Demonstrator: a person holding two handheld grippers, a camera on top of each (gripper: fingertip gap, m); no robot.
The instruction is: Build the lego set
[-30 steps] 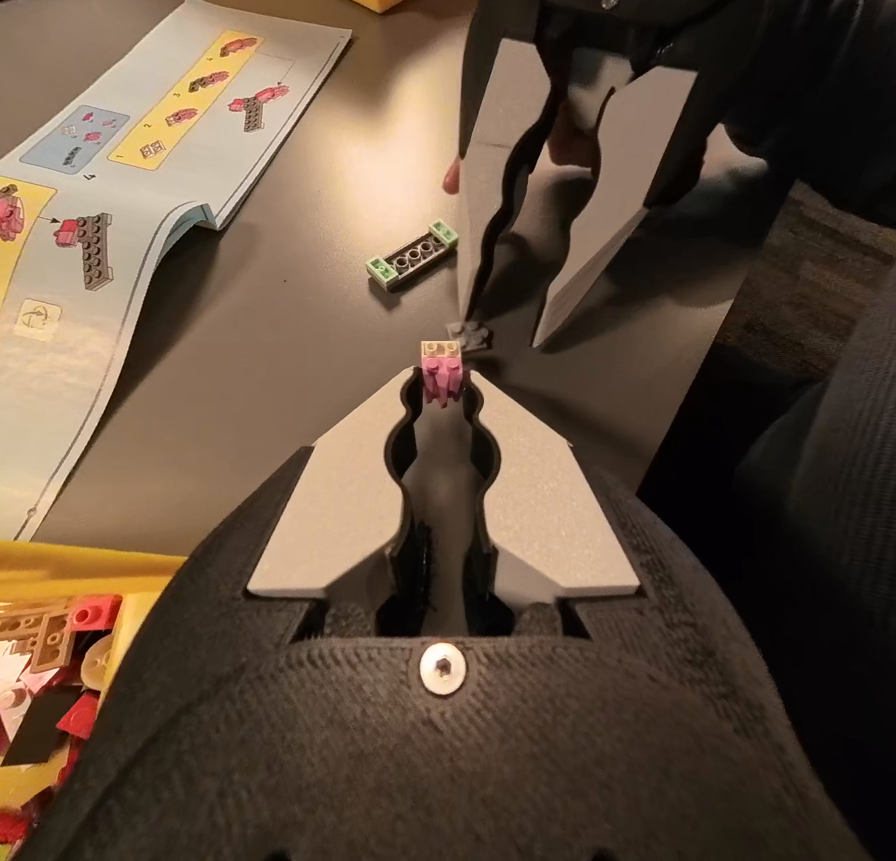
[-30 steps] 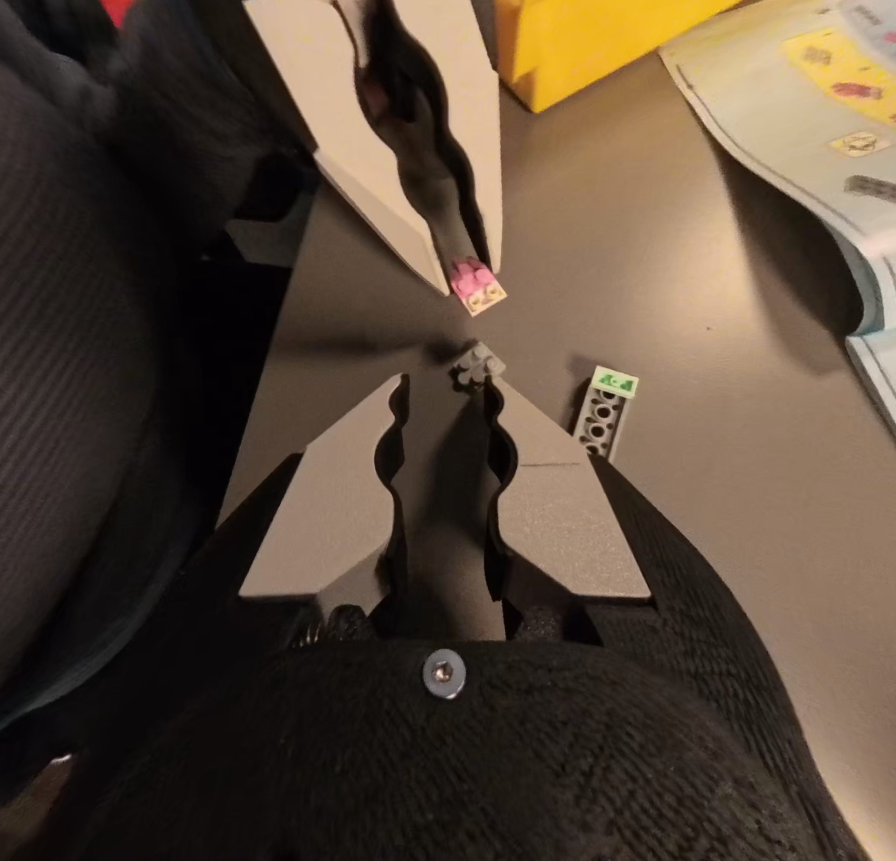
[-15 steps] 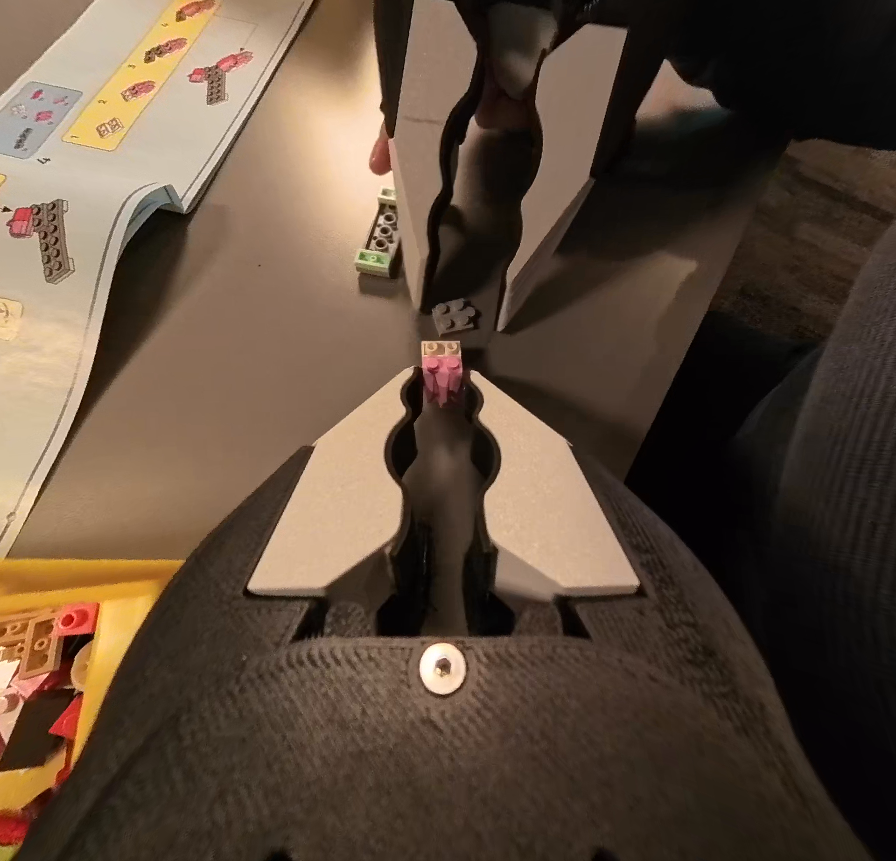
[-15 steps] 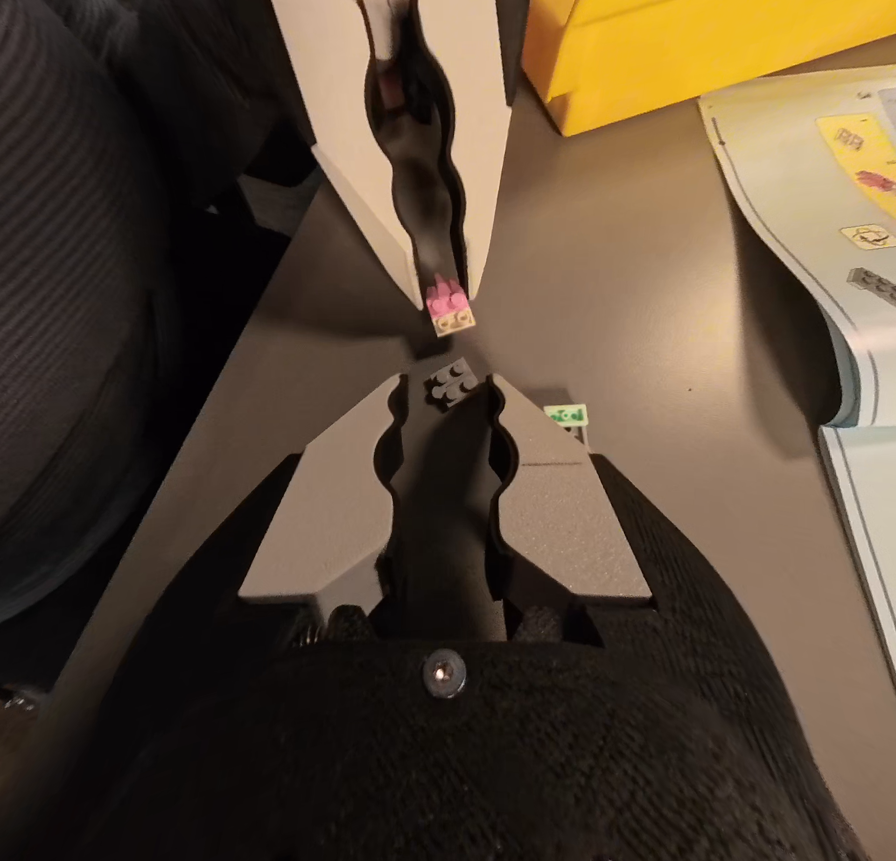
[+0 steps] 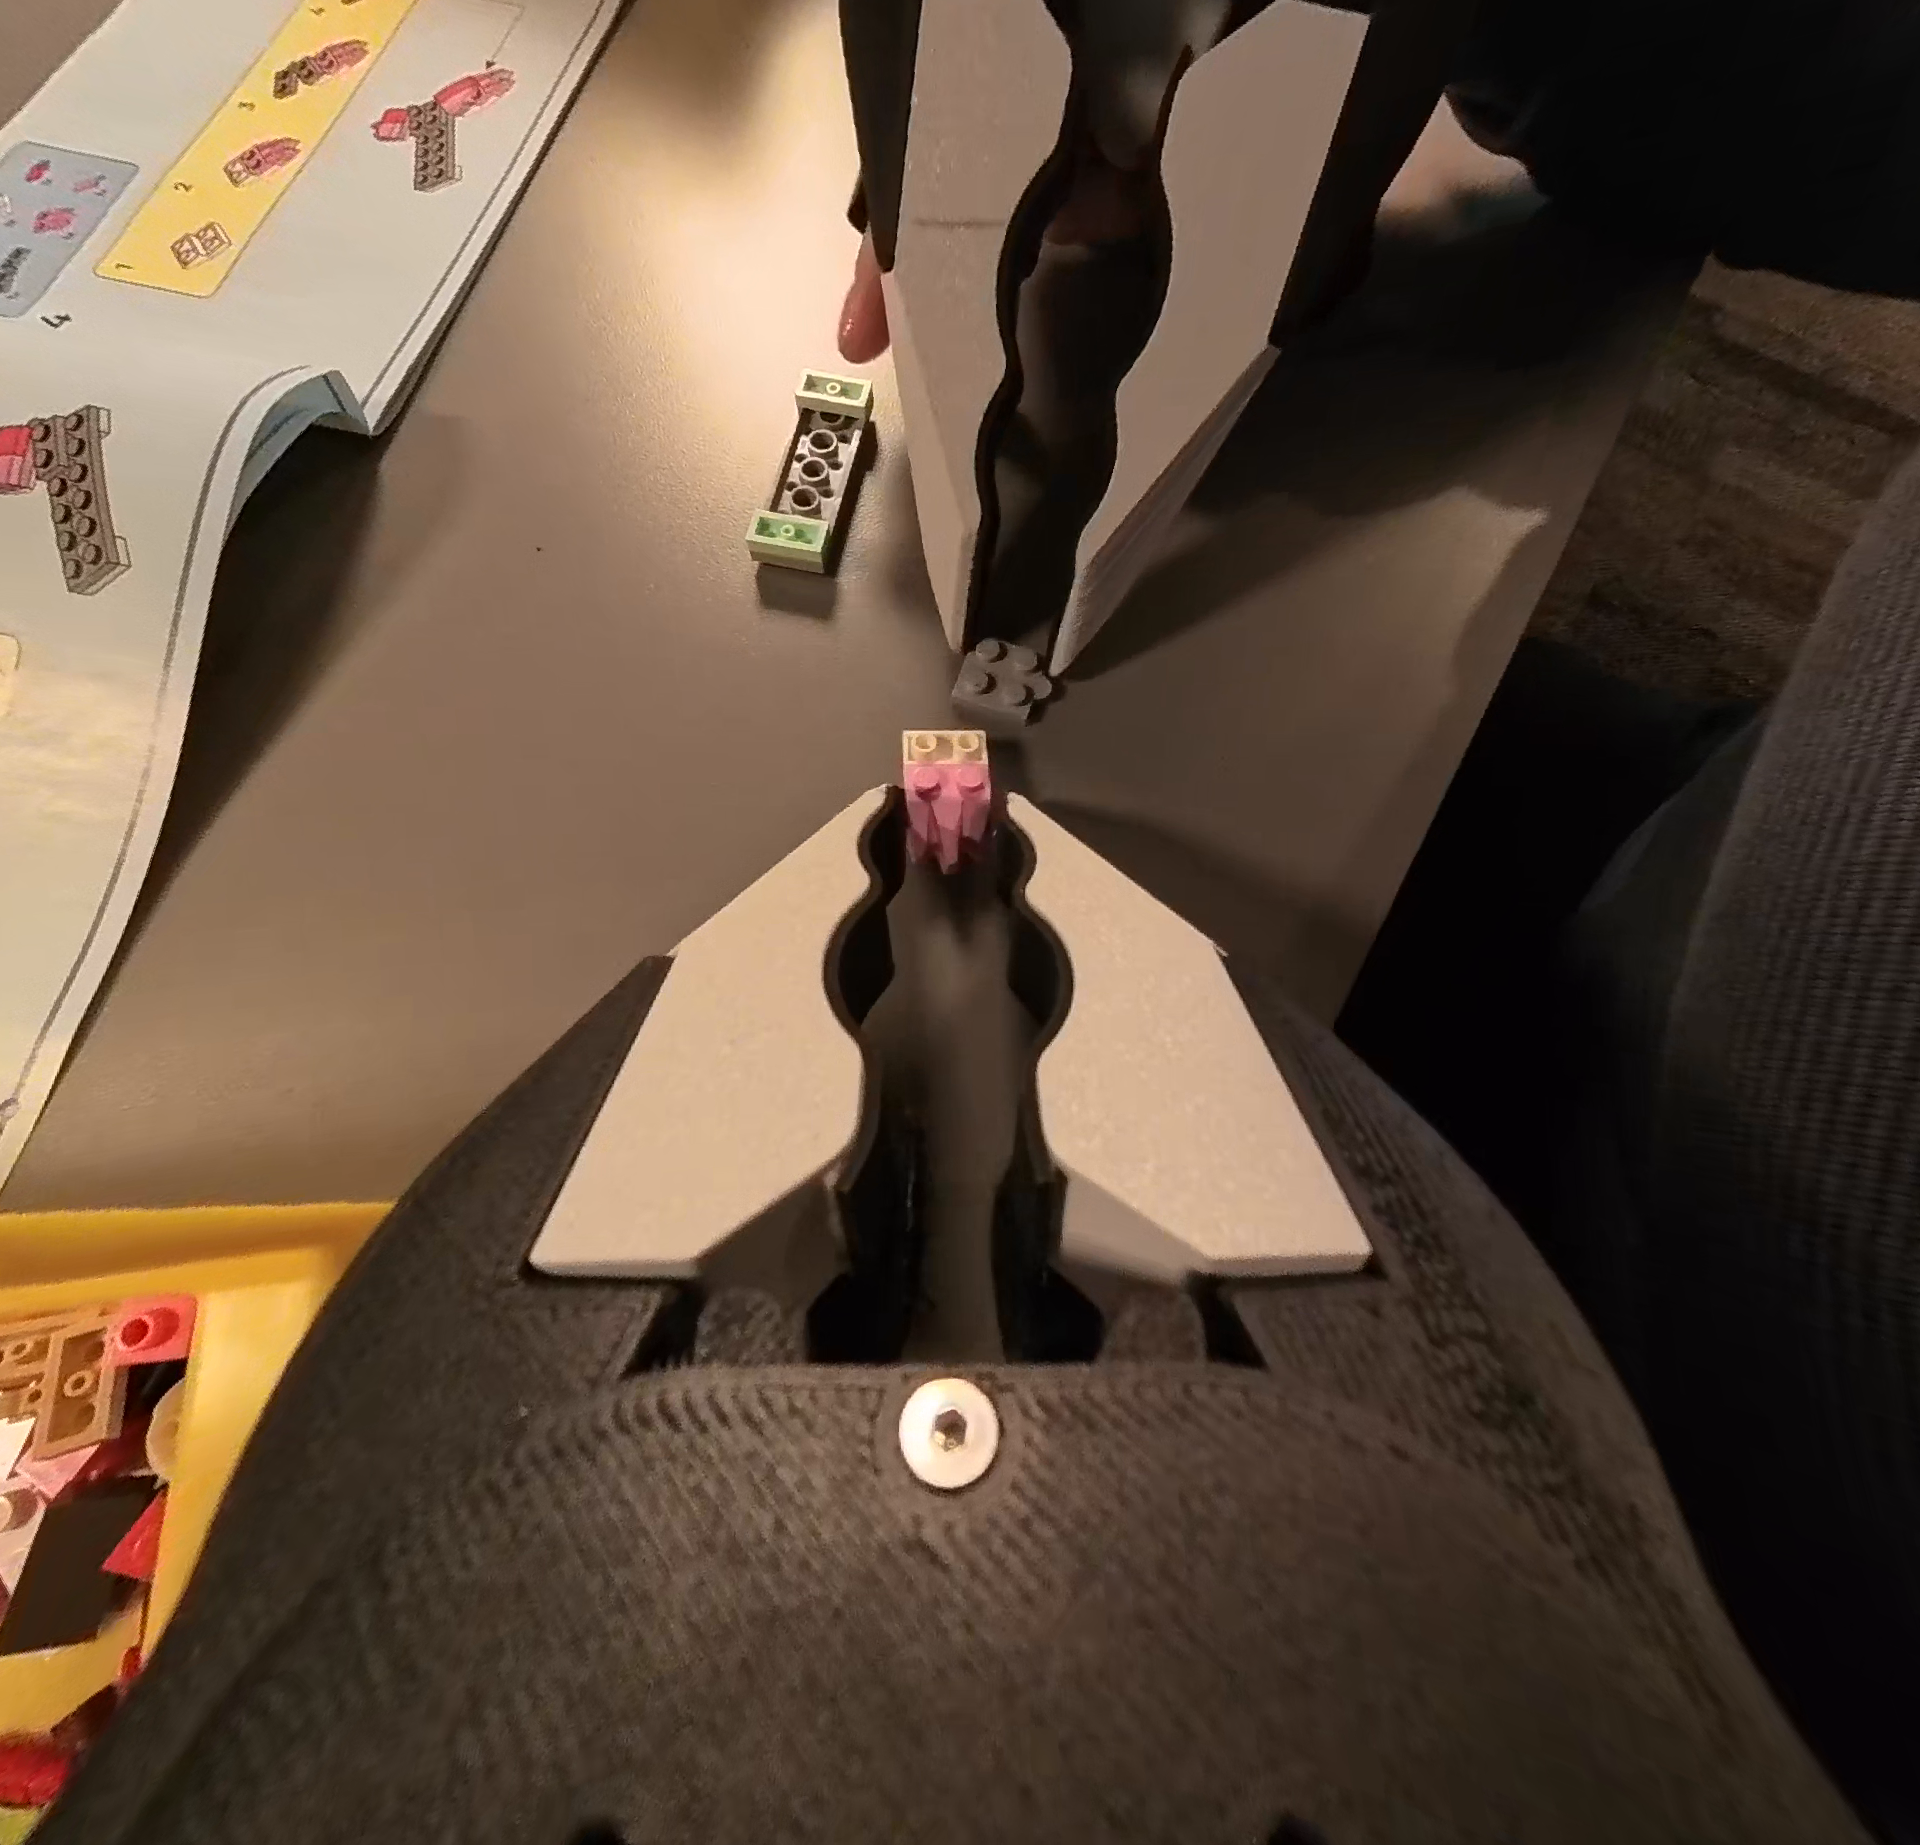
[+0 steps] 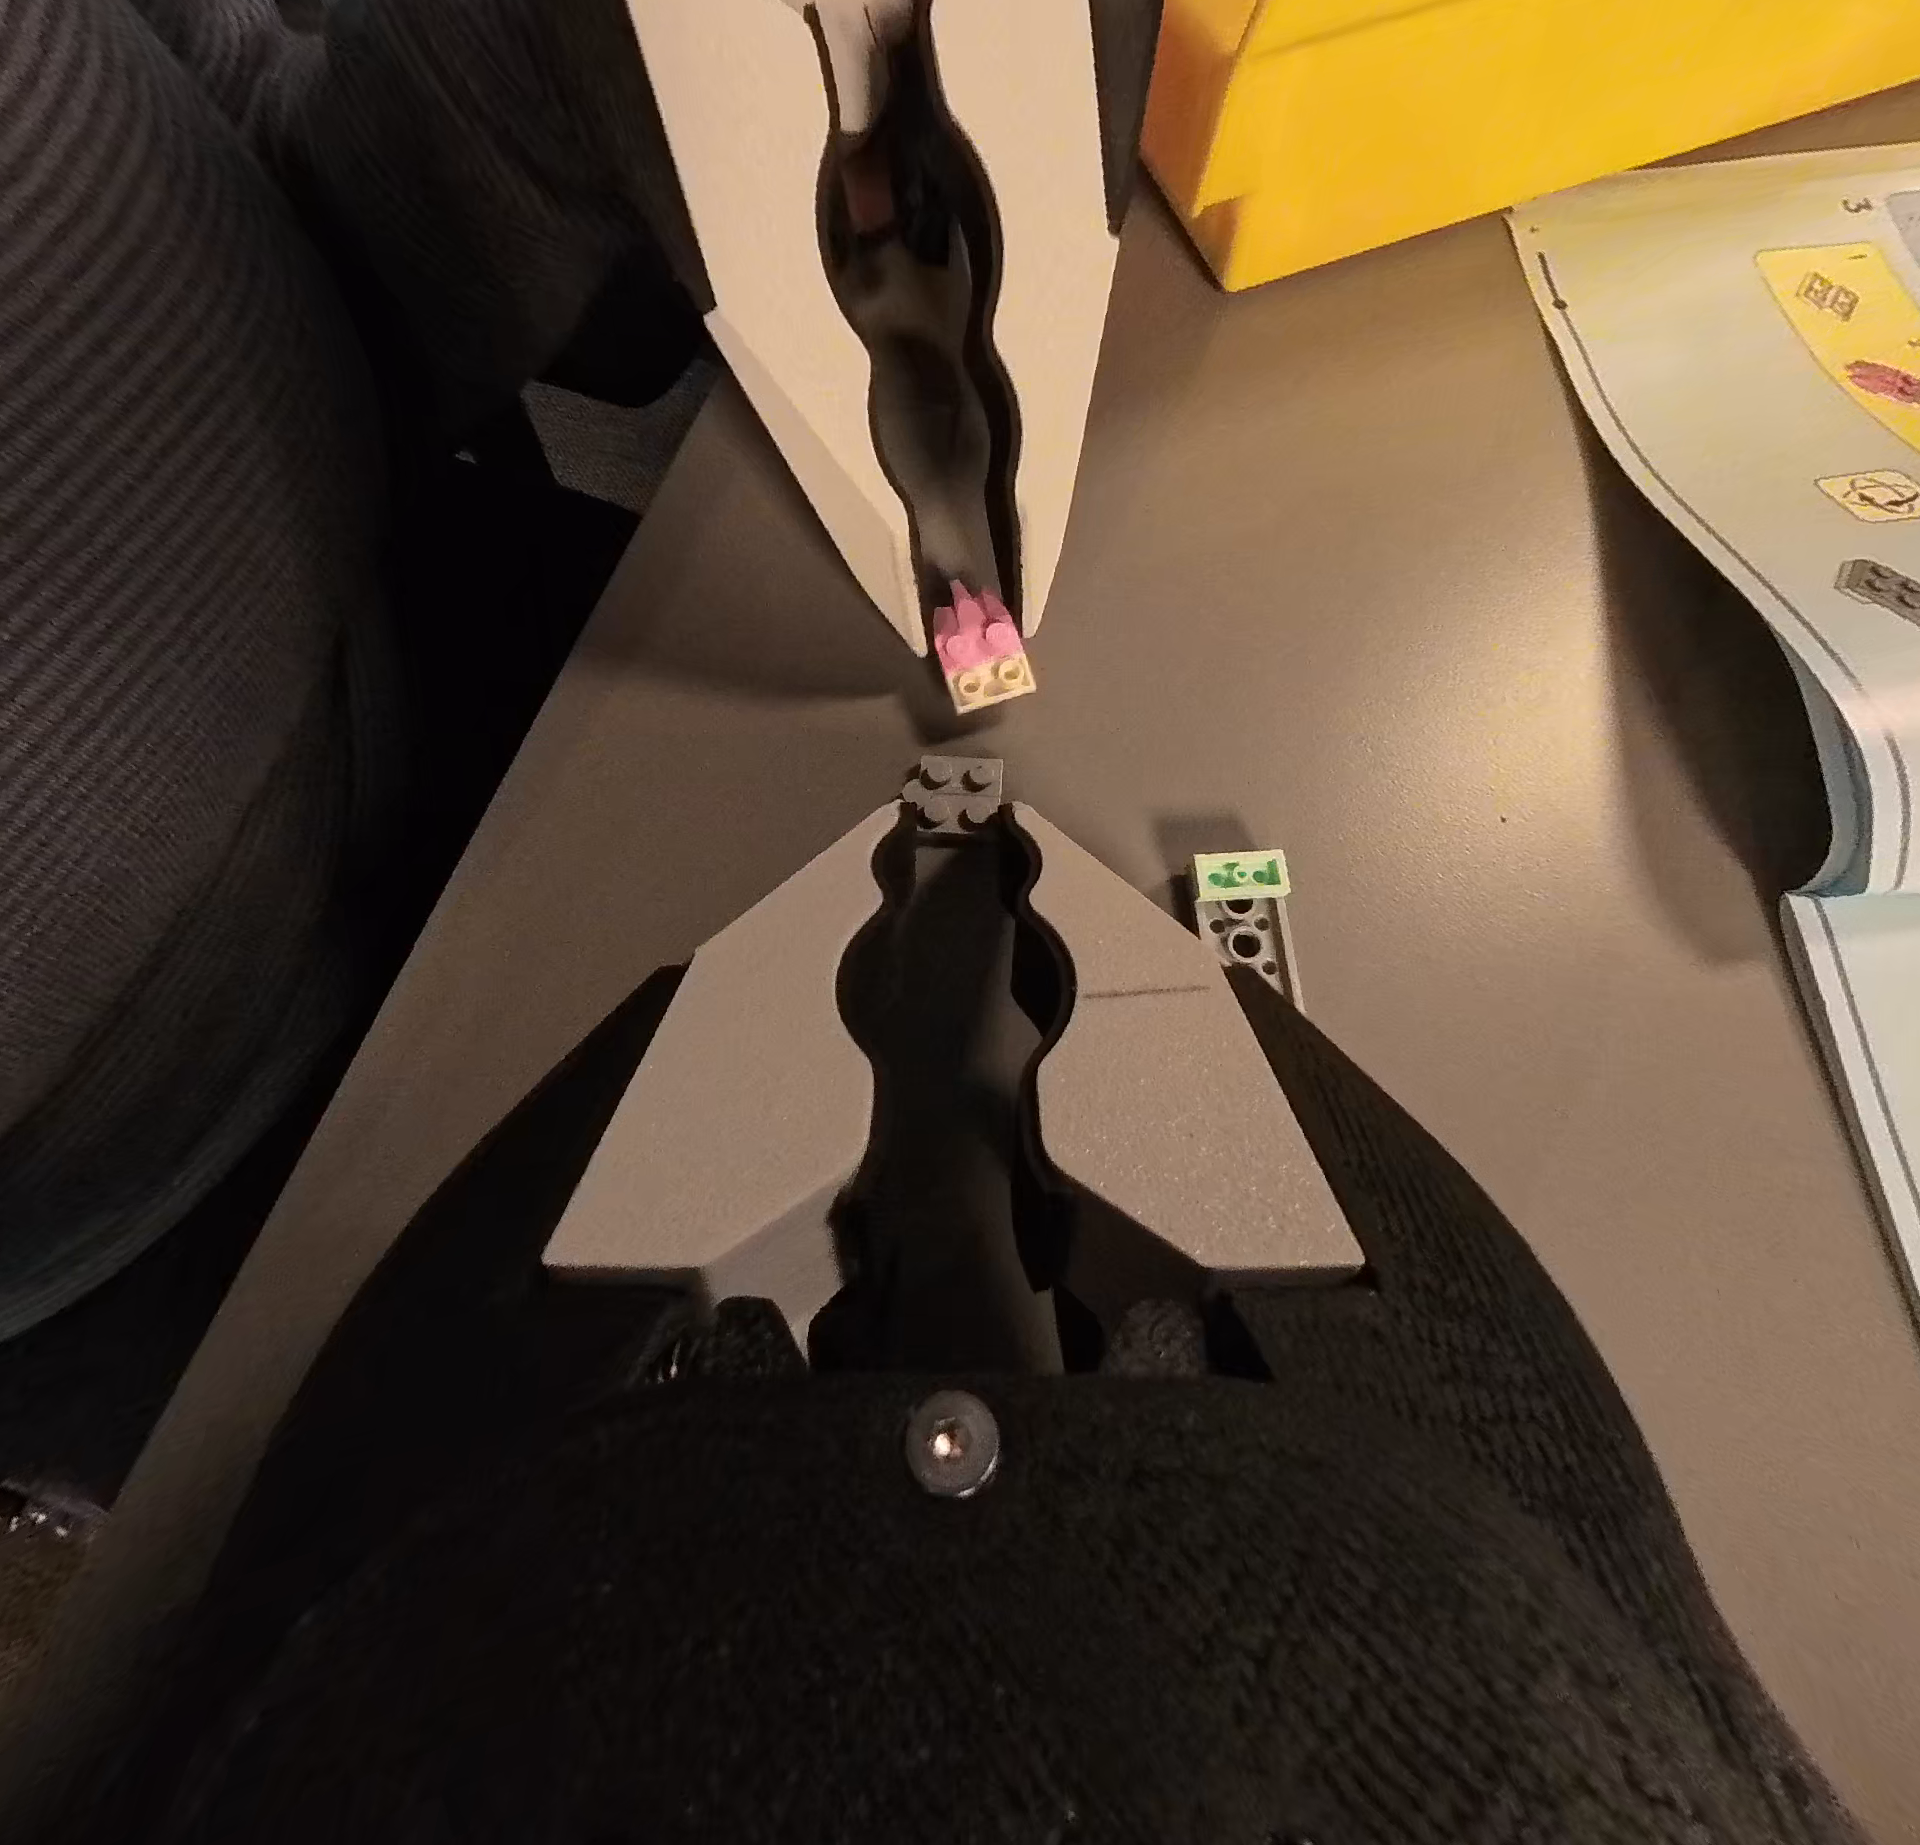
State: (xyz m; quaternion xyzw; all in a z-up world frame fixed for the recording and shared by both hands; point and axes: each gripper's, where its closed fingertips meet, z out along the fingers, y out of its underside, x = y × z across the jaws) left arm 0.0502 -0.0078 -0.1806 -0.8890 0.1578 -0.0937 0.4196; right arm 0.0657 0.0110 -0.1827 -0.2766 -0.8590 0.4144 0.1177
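Hobby or play corner, indoors: dark bench [image 6: 1403,652]; open building-instruction booklet [image 5: 260,237]; yellow bin [image 6: 1455,81] of mixed toy bricks; loose brick pieces; warm lamp light.

The table [image 5: 540,715] is a smooth dark board with a dull satin sheen, and on it lie moulded plastic bricks: a matt grey 2-by-2 plate [image 5: 1006,687], a pink and cream piece [image 5: 948,796] and a grey plate with pale green ends [image 5: 816,470]. Both grippers, the left gripper [image 5: 945,808] and the right gripper [image 6: 951,816], have matt, finely grained grey fingers [image 5: 1132,1047] set in coarse, ridged black printed plastic with 1 shiny metal screw [image 5: 948,1461]. The booklet [image 5: 260,268] is thin, faintly glossy paper, the yellow bin [image 6: 1455,70] smooth plastic, and ribbed dark cloth [image 6: 156,548] lies beside the table.
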